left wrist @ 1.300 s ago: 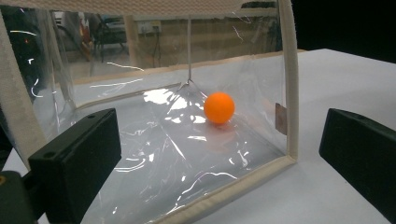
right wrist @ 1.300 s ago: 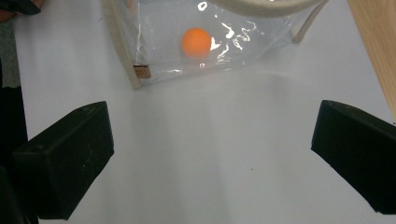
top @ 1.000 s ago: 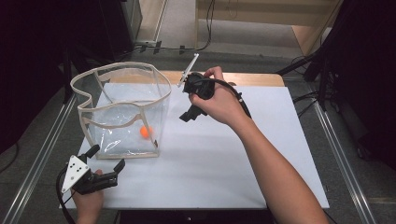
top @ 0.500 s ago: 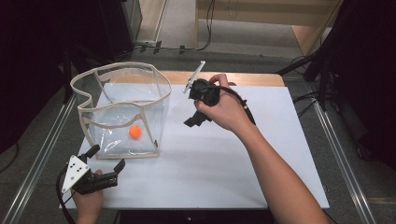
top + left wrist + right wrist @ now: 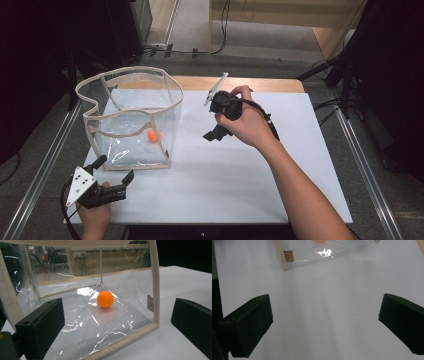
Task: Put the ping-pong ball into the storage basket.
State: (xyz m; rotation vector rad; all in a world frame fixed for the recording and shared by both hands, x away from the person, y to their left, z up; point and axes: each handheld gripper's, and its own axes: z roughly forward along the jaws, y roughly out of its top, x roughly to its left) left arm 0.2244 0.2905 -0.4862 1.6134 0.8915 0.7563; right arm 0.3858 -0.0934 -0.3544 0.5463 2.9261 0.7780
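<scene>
With both jaws released, left gripper at the bench's near-left corner sits nearer the orange ball inside the clear bag than right gripper.

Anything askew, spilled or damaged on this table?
Only the clear bag: its cloth rim sags unevenly and the walls are creased. It stands upright with the orange ball inside; no spill or damage shows. Both grippers hold nothing.
</scene>
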